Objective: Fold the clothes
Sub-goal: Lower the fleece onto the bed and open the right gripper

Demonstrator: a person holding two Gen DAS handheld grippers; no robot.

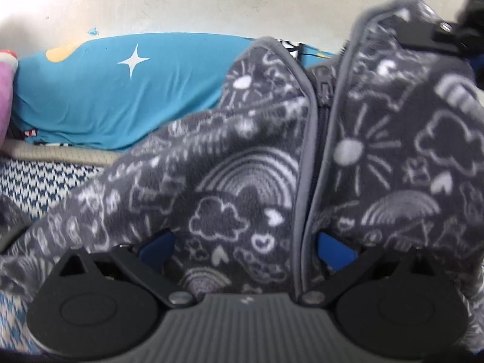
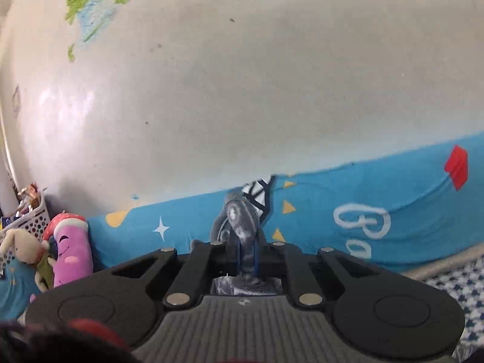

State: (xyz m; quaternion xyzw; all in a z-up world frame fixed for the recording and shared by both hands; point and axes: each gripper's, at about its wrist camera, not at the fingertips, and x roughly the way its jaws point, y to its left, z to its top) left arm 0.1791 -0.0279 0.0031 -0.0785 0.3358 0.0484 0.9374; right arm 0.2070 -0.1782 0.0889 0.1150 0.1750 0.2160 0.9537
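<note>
Fleece jacket [image 1: 260,181] hangs before the blue pillow [image 1: 106,96]; my right hand-held gripper [image 2: 246,254] pinches its fabric, my left hand-held gripper [image 1: 245,248] gapes wide beneath it.

The left wrist camera sits low and very close behind the dark grey fleece garment with white doodle print [image 1: 248,163], which fills its view from nine to three o'clock. The right wrist camera tilts upward at the pale wall [image 2: 242,75]. Both face the long blue star-printed cushion [image 1: 115,90] [image 2: 393,211], farther off.
</note>
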